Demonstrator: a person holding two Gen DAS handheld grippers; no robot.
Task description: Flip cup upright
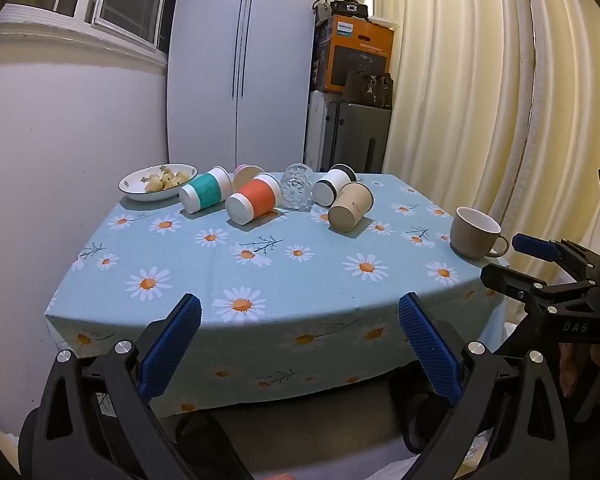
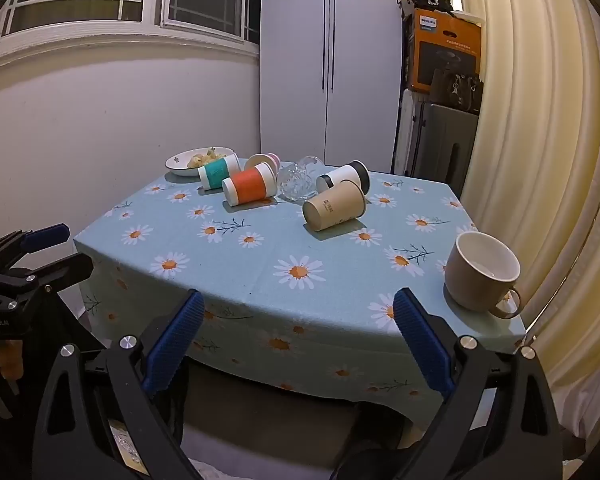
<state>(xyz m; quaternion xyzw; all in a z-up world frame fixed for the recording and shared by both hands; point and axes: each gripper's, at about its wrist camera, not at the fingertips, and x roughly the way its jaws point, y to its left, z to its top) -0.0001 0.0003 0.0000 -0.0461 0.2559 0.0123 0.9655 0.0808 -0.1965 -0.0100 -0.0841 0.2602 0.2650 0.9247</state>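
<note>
Hovering off the near edge of the table (image 1: pixel 260 280), both hand-held grippers are gaping wide w/ nothing between the pads: left hand-held gripper (image 1: pixel 300 340), right hand-held gripper (image 2: pixel 298 338). Several cups are lying on their sides toward the far side; the beige paper cup (image 2: pixel 334 206) is sitting nearest, ahead and slightly right of the right one, well apart from it. Its long axis is running diagonally, base pointing near-left, mouth far-right, approx. across the reach line. The right side is looking closer than the left, so prob. the better one to reach w/. The mug (image 2: pixel 482 276) at the right edge is already standing upright.
</note>
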